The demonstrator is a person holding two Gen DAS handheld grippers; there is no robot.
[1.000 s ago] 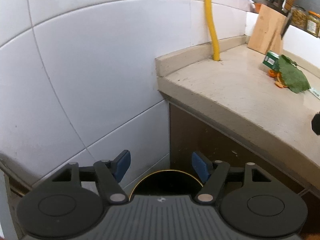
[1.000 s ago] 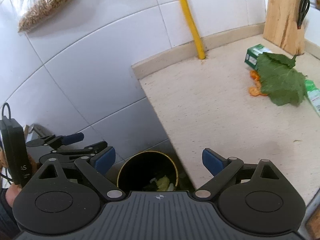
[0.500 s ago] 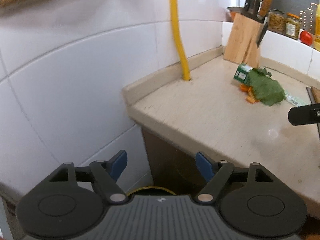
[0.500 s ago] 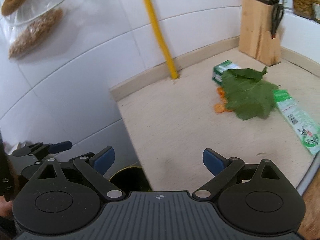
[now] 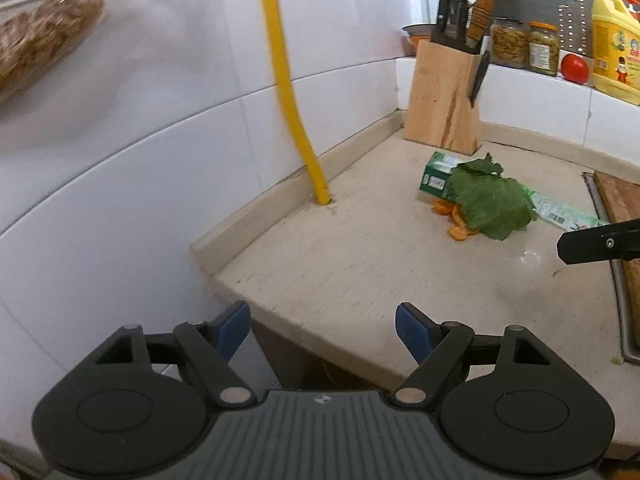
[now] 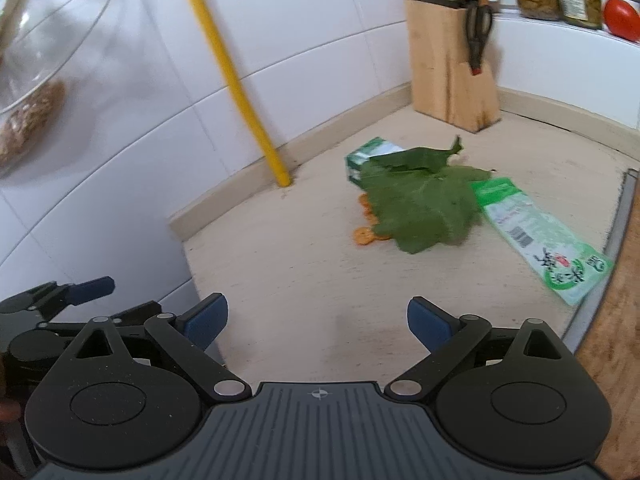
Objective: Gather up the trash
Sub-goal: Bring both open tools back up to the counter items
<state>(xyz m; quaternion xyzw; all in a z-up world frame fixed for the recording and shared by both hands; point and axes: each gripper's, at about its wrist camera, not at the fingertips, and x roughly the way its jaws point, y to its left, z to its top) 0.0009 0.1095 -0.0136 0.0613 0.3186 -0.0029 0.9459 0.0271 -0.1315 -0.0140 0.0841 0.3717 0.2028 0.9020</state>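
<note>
Opening with nothing between its jaws, the left gripper (image 5: pixel 322 326) hangs over the near corner of the counter (image 5: pixel 360 280). The right gripper (image 6: pixel 318 322) is spread wide and empty over the same counter. Well ahead of both lies the trash: a leaf (image 6: pixel 420 204) draped over a green box (image 6: pixel 360 158), orange peels (image 6: pixel 366 234) at its near edge, and a wrapper (image 6: pixel 540 236) to its right. Beyond stands a knife block (image 6: pixel 452 68).
</note>
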